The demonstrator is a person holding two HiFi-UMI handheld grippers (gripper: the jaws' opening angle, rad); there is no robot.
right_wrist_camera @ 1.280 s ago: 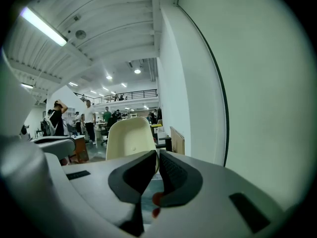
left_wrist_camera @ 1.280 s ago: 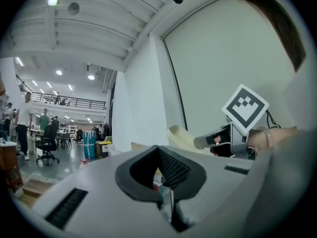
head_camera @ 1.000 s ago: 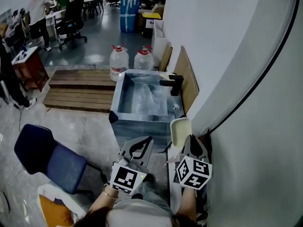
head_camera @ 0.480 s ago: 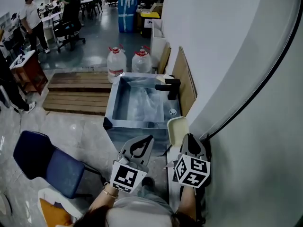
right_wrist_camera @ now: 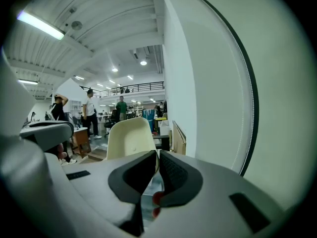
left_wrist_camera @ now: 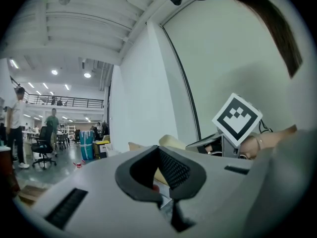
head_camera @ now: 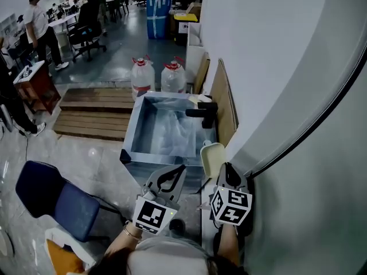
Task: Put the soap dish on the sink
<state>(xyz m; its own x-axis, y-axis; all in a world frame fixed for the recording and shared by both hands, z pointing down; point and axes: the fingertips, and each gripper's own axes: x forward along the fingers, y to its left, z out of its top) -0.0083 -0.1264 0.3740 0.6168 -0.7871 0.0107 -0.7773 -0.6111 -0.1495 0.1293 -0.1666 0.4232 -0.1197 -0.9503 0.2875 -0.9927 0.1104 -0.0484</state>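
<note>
Soap dish (head_camera: 212, 155) base hidden inside right hand-held gripper (head_camera: 224, 169).

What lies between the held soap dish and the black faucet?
Head view: only the sink rim separates soap dish from faucet; the right gripper clamps the dish.

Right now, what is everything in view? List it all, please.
sink: one, steel, centre, beside wall
faucet: one, black, sink's right rim
water jugs: two, clear, red caps, behind sink
pallet: one, wooden, left of sink
board: one, wooden, leaning on wall
chair: one, blue, lower left
people: at least two, far upper left
soap dish: one, cream, near sink's near right corner
left gripper: grey, shut, empty
right gripper: grey, fingers shut on soap dish
</note>
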